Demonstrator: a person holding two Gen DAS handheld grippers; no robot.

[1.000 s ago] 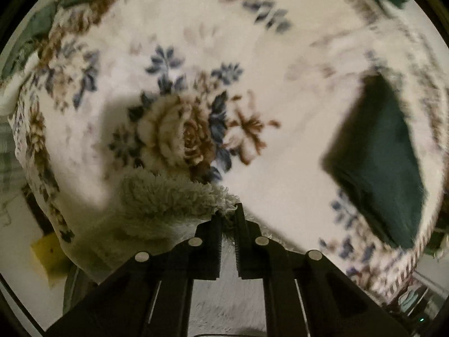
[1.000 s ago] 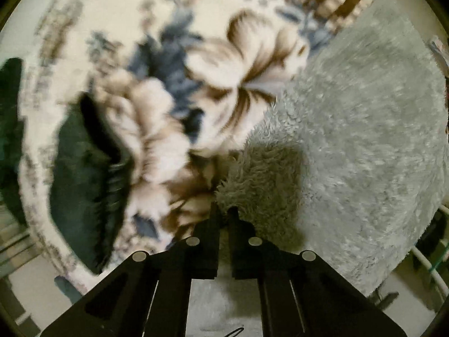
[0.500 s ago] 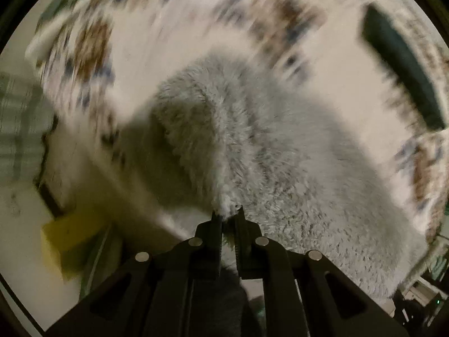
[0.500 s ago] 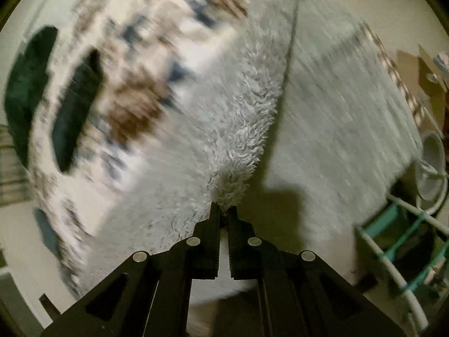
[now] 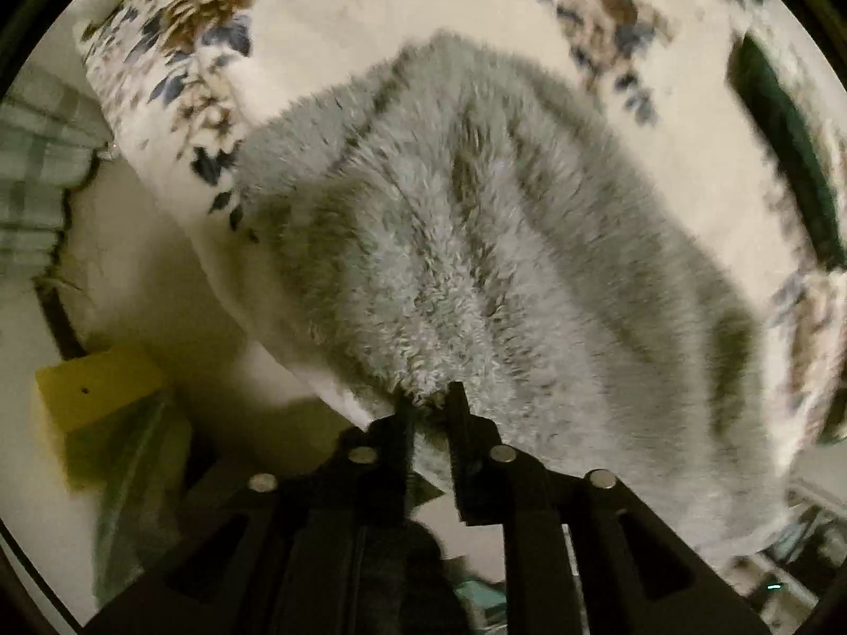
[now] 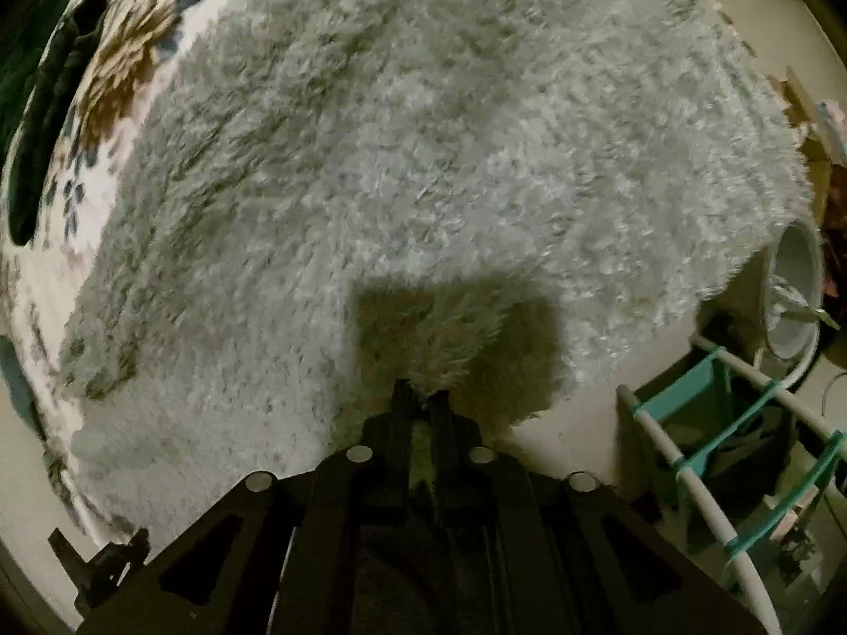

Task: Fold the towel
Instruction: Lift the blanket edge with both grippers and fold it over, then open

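Towel [image 5: 476, 243]: spread on the floral blanket [image 5: 328, 16], its near edge at the bed's side, a corner between the jaws of each hand-held gripper, left [image 5: 431, 402] and right [image 6: 422, 397], both sets of jaws opening. Folded cloth [image 5: 783, 159]: on the blanket, beyond the towel, right in the left wrist view. Box [image 5: 90, 386]: on the floor, beside the bed, lower left. Rack [image 6: 741, 455]: on the floor, right of the towel in the right wrist view; round bowl-like item [image 6: 794, 291] just behind it.

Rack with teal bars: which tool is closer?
Right. The rack stands just beside the right tool; the left tool is farther, at the towel's other corner. Both tools' jaws are opening, towel between them.
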